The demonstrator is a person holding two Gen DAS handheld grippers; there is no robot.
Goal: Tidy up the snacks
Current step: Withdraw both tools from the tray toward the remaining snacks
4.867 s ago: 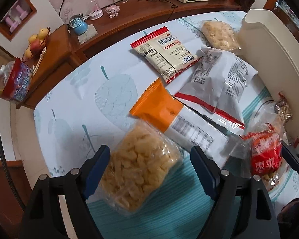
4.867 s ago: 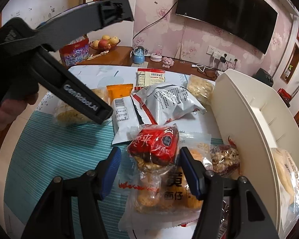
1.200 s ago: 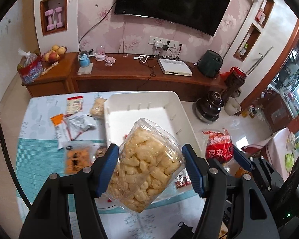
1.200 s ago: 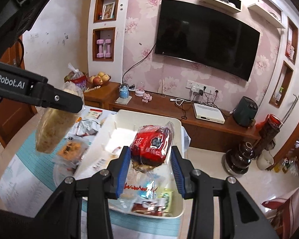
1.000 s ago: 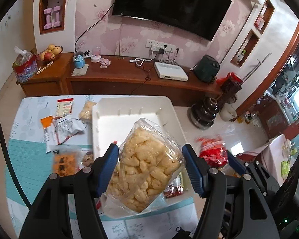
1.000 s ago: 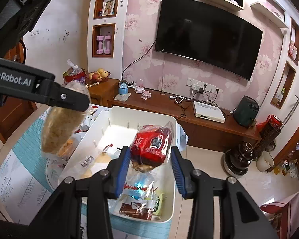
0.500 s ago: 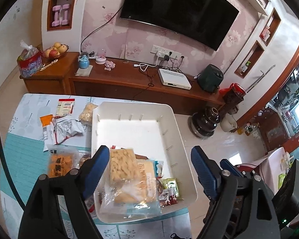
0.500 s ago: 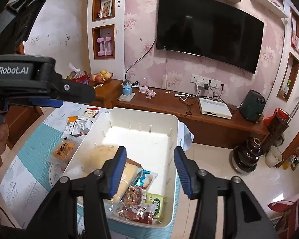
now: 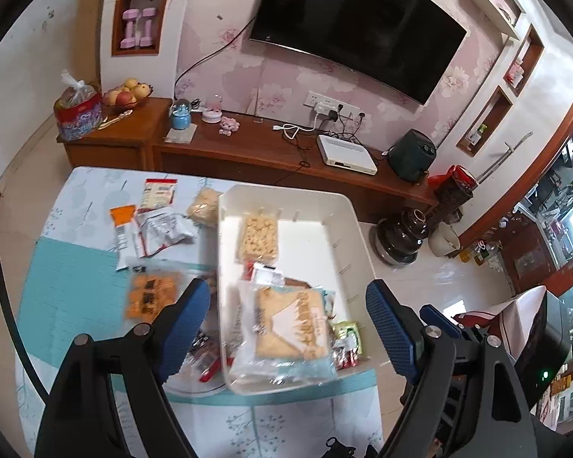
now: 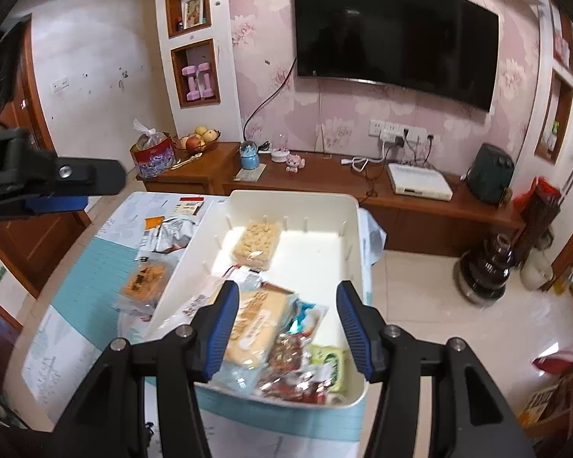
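A white bin (image 9: 286, 192) (image 10: 294, 196) stands on the table. In its far part lies a clear bag of yellow puffs (image 9: 258, 238) (image 10: 256, 244). At the near end a big cracker bag (image 9: 290, 324) (image 10: 256, 324) is piled with a reddish snack bag (image 10: 288, 347) and a green packet (image 10: 328, 362). My left gripper (image 9: 286, 305) hangs open high above the bin's near end, with nothing between its fingers. My right gripper (image 10: 288, 305) hovers above the same pile; its jaws are opening and hold nothing. One left finger (image 10: 76, 179) shows at the left edge of the right wrist view.
Loose snacks lie on the table left of the bin: an orange packet (image 9: 149, 297), a silver bag (image 9: 164, 229), a red-and-white packet (image 9: 158, 192) and another puff bag (image 9: 204, 210). A wooden sideboard (image 9: 248, 152) runs behind the table. Tiled floor lies right of the bin.
The left gripper let go of the puff bag, which now lies in the bin's far part. The right gripper released the red bag into the near pile. Both stand wider.
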